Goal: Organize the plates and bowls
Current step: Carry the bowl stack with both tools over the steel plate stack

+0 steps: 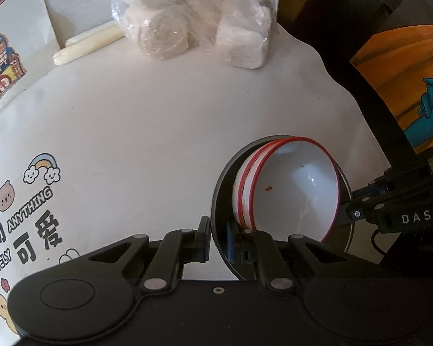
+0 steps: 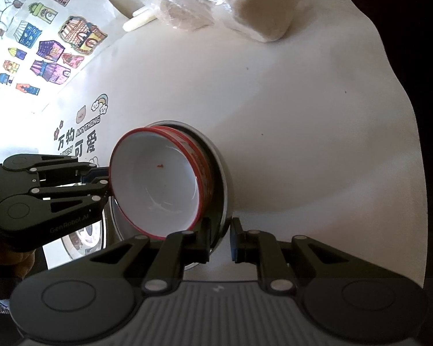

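Black finger links of the left hand-held gripper (image 1: 218, 242) fill the bottom of the left wrist view, and its two fingers stand on each side of the rim of a dark metal plate (image 1: 219, 201). The gap between them is narrow and the rim sits inside it, so I judge that this hand-held gripper pinches the plate. The right hand-held gripper (image 2: 220, 239) is in the same state on the opposite rim: one finger inside, one outside, close together on the plate edge.

On the plate are two white bowls with red rims (image 2: 158, 181), one nested in the other. They are tilted strongly to one side and lean against the plate's wall. A small red spot is in the inner bowl. The plate is near the right edge of the white worktop (image 1: 158, 121). I cannot tell whether it rests on the worktop or is lifted a little.

Well apart, at the far edge, lie a clear plastic bag of pale blocks (image 1: 199, 20) and a pale stick (image 1: 86, 43). Cartoon stickers (image 1: 29, 207) cover the left edge.

The step seems to be carrying the plate with its bowls. To do it well, both sides should rise together and the plate should stay level, because the leaning bowls can slide out.
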`<move>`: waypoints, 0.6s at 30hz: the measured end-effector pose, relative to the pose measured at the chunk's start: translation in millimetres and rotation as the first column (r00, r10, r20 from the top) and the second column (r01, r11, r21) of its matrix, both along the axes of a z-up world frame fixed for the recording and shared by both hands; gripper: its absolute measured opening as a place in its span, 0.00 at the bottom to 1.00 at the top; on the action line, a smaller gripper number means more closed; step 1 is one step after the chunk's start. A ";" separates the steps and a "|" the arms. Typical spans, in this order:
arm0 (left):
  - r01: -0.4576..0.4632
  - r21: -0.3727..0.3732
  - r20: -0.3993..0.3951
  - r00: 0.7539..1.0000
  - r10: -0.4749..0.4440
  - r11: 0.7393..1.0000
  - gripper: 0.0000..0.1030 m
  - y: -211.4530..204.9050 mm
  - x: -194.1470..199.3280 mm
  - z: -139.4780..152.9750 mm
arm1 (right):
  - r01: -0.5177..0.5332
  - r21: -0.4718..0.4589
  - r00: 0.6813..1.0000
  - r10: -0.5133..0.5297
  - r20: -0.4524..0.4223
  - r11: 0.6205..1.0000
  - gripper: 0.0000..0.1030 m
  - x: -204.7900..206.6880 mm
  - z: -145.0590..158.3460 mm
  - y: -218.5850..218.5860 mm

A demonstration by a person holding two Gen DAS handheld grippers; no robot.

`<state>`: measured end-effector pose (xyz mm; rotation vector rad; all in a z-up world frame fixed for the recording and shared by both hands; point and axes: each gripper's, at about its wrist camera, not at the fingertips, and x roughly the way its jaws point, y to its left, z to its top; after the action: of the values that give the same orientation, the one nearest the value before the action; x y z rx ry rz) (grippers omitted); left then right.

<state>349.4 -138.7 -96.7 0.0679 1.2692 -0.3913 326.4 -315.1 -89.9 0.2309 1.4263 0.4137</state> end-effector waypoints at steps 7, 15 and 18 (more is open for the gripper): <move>-0.005 0.001 0.004 1.000 0.005 1.000 0.10 4.4 -2.4 2.2 | -0.016 0.000 1.000 0.016 0.004 1.000 0.14 -2.3 2.8 2.3; -0.012 -0.007 0.003 1.000 0.012 1.000 0.10 13.1 -6.9 2.6 | -0.025 -0.001 1.000 0.025 0.000 1.000 0.14 -5.3 4.4 10.2; -0.015 -0.008 0.005 1.000 0.015 1.000 0.10 15.8 -9.3 3.7 | -0.032 -0.005 0.999 0.032 0.000 0.999 0.14 -5.2 5.8 12.8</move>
<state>340.1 -122.9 -93.0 0.0525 1.2628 -0.3828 321.2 -302.3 -84.1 0.2040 1.4320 0.4368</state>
